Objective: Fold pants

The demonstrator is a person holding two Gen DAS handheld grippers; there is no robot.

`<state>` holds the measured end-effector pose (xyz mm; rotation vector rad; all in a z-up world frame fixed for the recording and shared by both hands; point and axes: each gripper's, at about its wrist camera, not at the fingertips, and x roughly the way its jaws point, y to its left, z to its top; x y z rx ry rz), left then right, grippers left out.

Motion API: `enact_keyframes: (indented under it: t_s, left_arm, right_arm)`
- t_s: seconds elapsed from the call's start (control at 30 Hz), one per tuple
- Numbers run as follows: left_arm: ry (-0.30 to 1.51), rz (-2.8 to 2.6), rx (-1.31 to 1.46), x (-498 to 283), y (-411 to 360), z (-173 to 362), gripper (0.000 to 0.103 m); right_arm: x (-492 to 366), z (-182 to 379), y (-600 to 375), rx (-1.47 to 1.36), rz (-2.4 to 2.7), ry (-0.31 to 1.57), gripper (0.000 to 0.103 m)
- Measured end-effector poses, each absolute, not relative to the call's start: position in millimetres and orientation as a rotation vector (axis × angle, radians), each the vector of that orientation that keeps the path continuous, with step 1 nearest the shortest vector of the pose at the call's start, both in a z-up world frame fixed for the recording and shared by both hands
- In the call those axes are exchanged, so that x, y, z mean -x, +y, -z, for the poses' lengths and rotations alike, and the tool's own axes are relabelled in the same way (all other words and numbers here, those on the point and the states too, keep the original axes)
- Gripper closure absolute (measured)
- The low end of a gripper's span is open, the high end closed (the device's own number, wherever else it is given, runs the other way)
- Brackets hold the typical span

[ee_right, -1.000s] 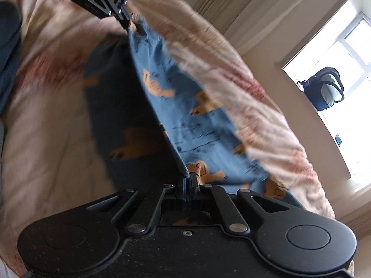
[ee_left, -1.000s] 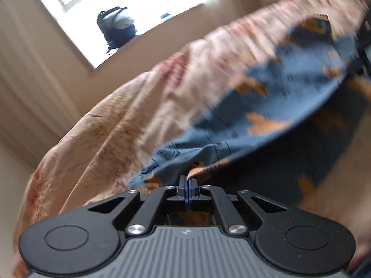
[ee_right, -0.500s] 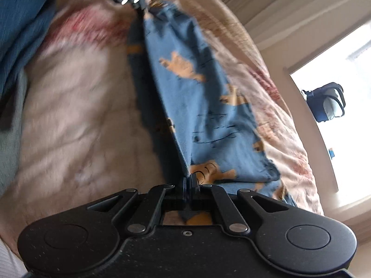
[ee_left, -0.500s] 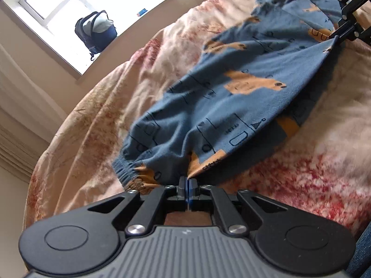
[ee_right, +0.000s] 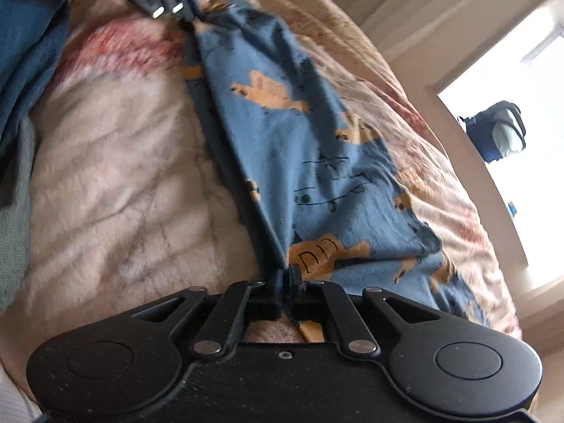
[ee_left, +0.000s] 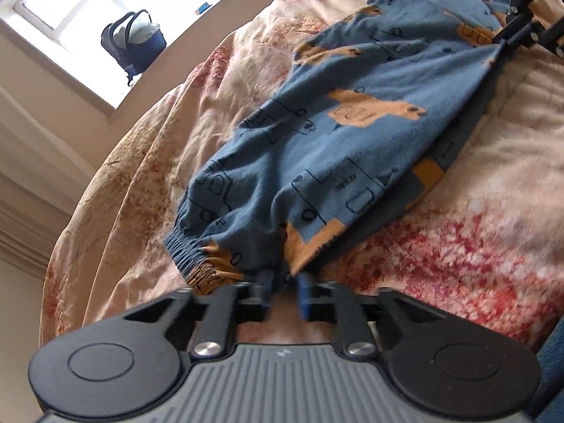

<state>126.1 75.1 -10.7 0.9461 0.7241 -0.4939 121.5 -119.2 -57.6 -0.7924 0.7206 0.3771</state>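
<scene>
The pants (ee_left: 335,134) are blue with orange animal prints and lie folded lengthwise on a pink floral bedspread (ee_left: 476,246). My left gripper (ee_left: 284,290) sits at the cuff end, its jaws a little apart, with the cuff edge lying just in front of them. In the right wrist view the pants (ee_right: 299,148) stretch away from my right gripper (ee_right: 286,278), which is shut on the fabric at the waist end. The left gripper (ee_right: 176,0) shows at the top of that view. The right gripper (ee_left: 507,37) shows at the top right of the left wrist view.
A dark blue bag (ee_left: 132,40) stands on the window sill beyond the bed. Dark blue cloth (ee_right: 28,28) and grey cloth (ee_right: 14,218) lie at the left edge of the bedspread (ee_right: 116,183) in the right wrist view.
The pants were held in the air and have been brought down flat on the bed. My left gripper's jaws have parted and let go of the cuff. The right gripper still holds.
</scene>
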Motion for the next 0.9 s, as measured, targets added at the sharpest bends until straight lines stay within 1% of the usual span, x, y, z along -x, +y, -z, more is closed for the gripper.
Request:
enact_keyframes:
  t_s: [0.03,0.07,0.1,0.13,0.23,0.37,0.47,0.53,0.63,0.73,0.87,0.9]
  left_arm:
    - [0.72,0.5,-0.928,-126,75,4,0.047]
    - [0.716,0.505,-0.892,-125,74,-5,0.024]
    - [0.713,0.507,-0.844,-126,71,-13,0.008]
    - [0.719,0.508,-0.792,-126,67,-21,0.001]
    - [0.726,0.541,-0.649,-123,43,-42,0.0]
    - [0.707,0.619,-0.542,-120,-8,-49,0.0]
    - [0.678,0.677,-0.518,-121,-55,-47,0.0]
    - [0.661,0.706,-0.499,-123,-86,-45,0.0]
    - [0.685,0.751,-0.463,-125,-131,-38,0.0]
    - [0.72,0.802,-0.478,-120,-170,-25,0.0]
    - [0.709,0.805,-0.63,-108,-209,-7,0.001]
    - [0.717,0.797,-0.671,-107,-216,-4,0.006]
  right_arm:
    - [-121,52,-124,0.755,-0.373,0.723,0.073]
    - [-121,46,-131,0.71,-0.365,0.725,0.044]
    - [-122,37,-140,0.648,-0.349,0.72,0.012]
    - [-123,29,-150,0.594,-0.324,0.711,0.001]
    - [-126,9,-192,0.367,-0.236,0.685,0.001]
    - [-135,2,-258,0.032,-0.032,0.703,0.001]
    - [-134,4,-310,-0.247,0.077,0.705,0.0]
    - [-135,11,-349,-0.49,0.081,0.696,0.0]
    - [-136,26,-399,-0.797,0.038,0.62,0.0]
    - [-146,42,-435,-0.931,0.007,0.589,0.0]
    - [-152,57,-459,-1.033,0.008,0.581,0.0]
    - [-153,57,-461,-1.042,0.005,0.573,0.0]
